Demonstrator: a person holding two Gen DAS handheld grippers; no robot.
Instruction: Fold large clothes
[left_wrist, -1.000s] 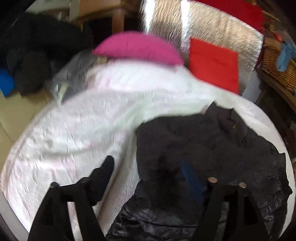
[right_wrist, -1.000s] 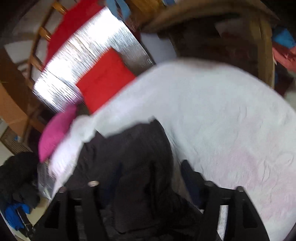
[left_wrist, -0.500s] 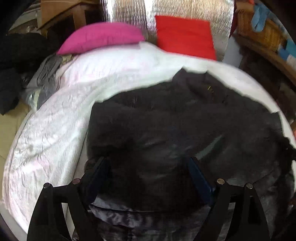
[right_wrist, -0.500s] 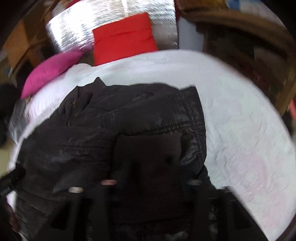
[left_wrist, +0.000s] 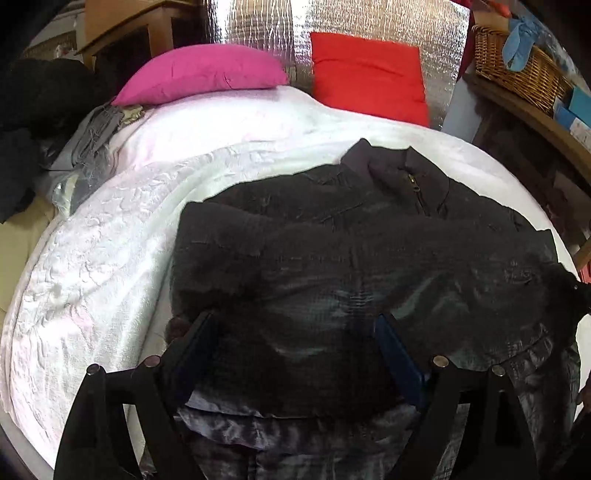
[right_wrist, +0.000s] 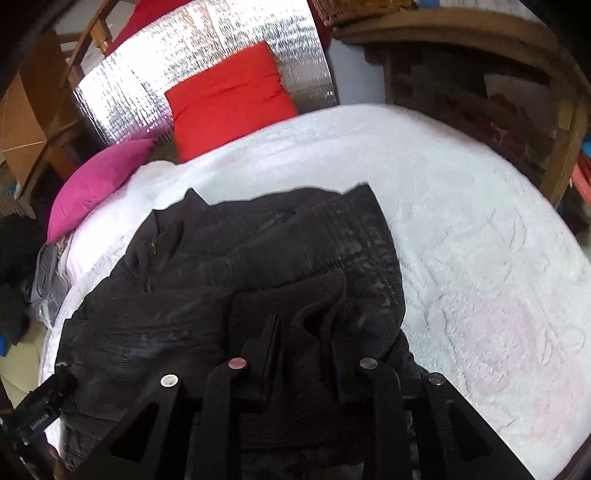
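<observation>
White quilted bedspread (left_wrist: 110, 266) covers a bed, with a pink pillow (left_wrist: 203, 72) and a red pillow (left_wrist: 365, 75) at the head against a silver foil panel (left_wrist: 258, 29). Wicker basket (left_wrist: 517, 70) sits on a shelf at upper right, and grey clothes (left_wrist: 92, 133) are piled at the bed's left edge.

Left wrist view: black jacket (left_wrist: 351, 258) lies spread on the bedspread, collar and zip toward the pillows. Left gripper (left_wrist: 295, 339) is released, jaws standing wide over the jacket's lower part after opening a bit further. Fabric lies between and under the fingers (left_wrist: 199, 339); pads not pressing on it. Shiny lining shows below the hem, nearest the camera.

Right wrist view: same black jacket (right_wrist: 240, 266) lies diagonally on the bedspread (right_wrist: 461, 221), collar toward the pink pillow (right_wrist: 99, 181) and red pillow (right_wrist: 229, 99). Right gripper (right_wrist: 303, 332) has just closed and is clenched on a dark ribbed fold of the jacket, which bunches up between the narrow jaws. Part of the other tool shows at the lower left edge, by the jacket's far side.
</observation>
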